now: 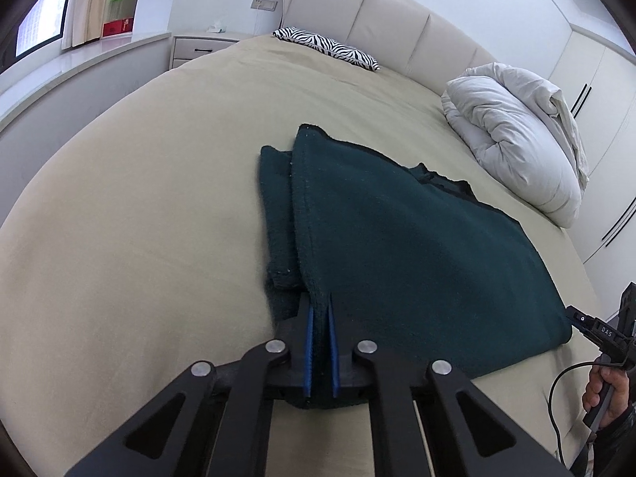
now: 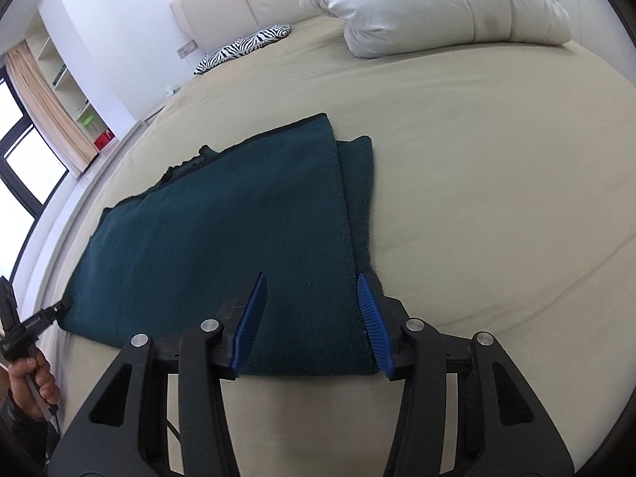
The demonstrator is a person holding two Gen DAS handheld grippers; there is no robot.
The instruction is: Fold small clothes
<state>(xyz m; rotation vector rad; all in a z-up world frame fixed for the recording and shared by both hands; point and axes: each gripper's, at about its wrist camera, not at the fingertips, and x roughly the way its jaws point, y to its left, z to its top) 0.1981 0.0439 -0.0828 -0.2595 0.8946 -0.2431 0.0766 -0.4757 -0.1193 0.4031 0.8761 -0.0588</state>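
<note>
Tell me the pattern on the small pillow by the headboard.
Black-and-white zebra stripes on the small pillow; the left wrist view shows it best.

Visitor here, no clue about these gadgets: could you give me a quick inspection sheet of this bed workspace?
Surface: beige bed sheet, smooth.
Job's things: dark green garment, partly folded, lying flat.
Clutter: white duvet bundled, zebra pillow by the headboard.
Grippers: left gripper shut on the garment's near edge; right gripper open, straddling the other near corner.
Cables: black cable hanging from the right gripper's handle.
Surroundings: padded headboard, nightstand, window with curtain.
</note>
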